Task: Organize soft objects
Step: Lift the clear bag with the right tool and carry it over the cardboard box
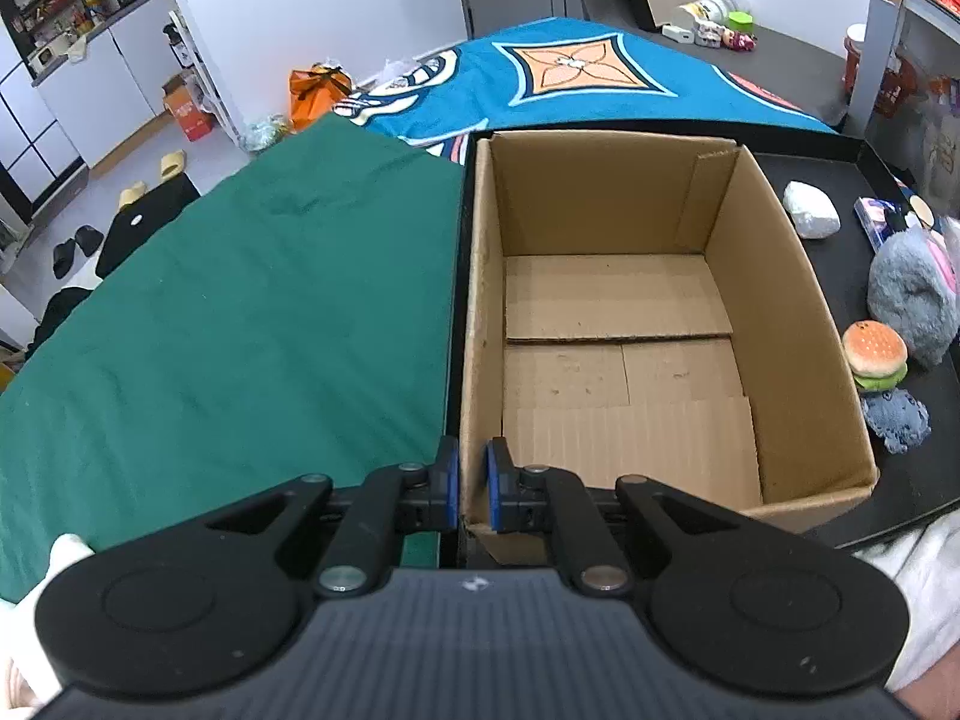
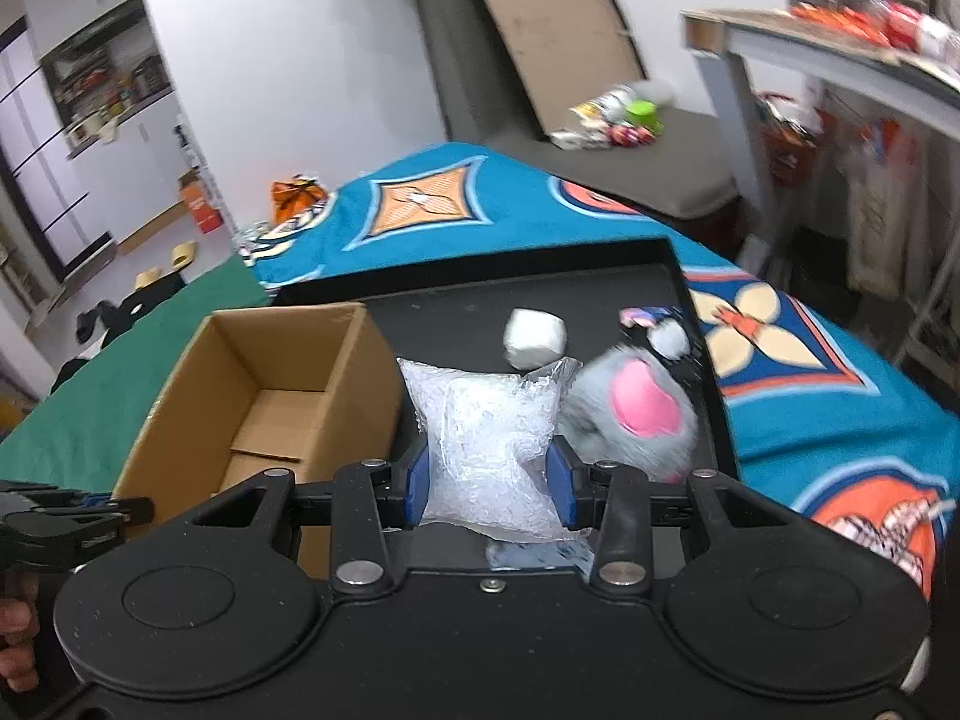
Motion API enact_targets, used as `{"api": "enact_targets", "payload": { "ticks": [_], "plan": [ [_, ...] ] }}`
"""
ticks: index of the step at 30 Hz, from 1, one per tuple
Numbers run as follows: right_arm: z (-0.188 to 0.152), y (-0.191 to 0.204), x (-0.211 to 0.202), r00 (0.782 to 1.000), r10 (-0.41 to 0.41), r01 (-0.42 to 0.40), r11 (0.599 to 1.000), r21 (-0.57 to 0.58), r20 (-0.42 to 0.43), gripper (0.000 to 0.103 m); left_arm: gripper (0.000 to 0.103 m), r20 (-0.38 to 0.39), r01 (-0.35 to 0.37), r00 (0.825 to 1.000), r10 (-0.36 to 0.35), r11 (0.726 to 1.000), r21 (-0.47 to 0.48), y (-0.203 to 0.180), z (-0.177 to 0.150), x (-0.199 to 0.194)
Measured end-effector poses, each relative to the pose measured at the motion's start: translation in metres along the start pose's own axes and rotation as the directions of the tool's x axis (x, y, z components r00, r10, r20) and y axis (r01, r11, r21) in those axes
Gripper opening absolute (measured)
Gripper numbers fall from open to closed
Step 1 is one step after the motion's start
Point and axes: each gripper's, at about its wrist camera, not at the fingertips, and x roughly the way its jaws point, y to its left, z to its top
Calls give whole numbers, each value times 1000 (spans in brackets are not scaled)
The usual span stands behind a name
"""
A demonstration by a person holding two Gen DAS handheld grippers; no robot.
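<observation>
A: Where does the left gripper [image 1: 472,483] sit?

B: At the near left corner of the cardboard box [image 1: 798,312]; its blue pads [image 1: 495,483] stand either side of the box's left wall, pressed together on the cardboard edge; one pad is outside, one inside.

A: And the box itself?

B: Open at the top, with only loose cardboard flaps on its floor; it stands on a black tray [image 1: 840,165], and a green cloth [image 1: 240,312] lies just beside it on the left.

A: What about the right gripper [image 2: 489,489]?

B: It pinches a clear plastic bag [image 2: 489,438] of small white pellets; the bag bulges above the pads and hangs below them, clear of the tray [image 2: 498,294]; the picture is blurred, mostly at the edges.

A: Where is that bag relative to the box?

B: Just right of the box [image 2: 264,360], nearer the camera than the other soft things; not over the opening.

A: What else lies on the tray?

B: A grey plush toy [image 2: 636,414] with a pink patch sits behind the bag on the right; a white lump [image 2: 534,337] lies beyond it; from the left view a burger toy [image 1: 875,355] rests beside the grey plush [image 1: 909,297], with a small blue fuzzy thing [image 1: 895,420] just in front; all are outside the box, on its right.

A: And under the tray?

B: A blue patterned blanket [image 2: 516,204].
</observation>
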Motion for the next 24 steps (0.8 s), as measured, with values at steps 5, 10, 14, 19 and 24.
{"api": "enact_targets", "payload": {
  "ticks": [5,10,14,19,24],
  "plan": [
    [13,22,4,998,63,-63,996,-57,1,39,9,5,-16,1000,16,1000,3,-1,-1,0],
    [21,49,12,994,110,-109,983,-149,-4,39,9,-4,-7,1000,7,1000,-22,3,0,1],
    [27,69,18,989,147,-144,968,-205,-2,39,9,-6,-2,1000,2,1000,-27,5,0,2],
    [32,91,29,984,177,-176,947,-270,-19,39,9,-18,23,1000,-24,999,-44,10,1,6],
    [38,107,38,980,195,-197,930,-310,-36,39,9,-14,34,999,-35,998,-62,13,1,7]
  ]
}}
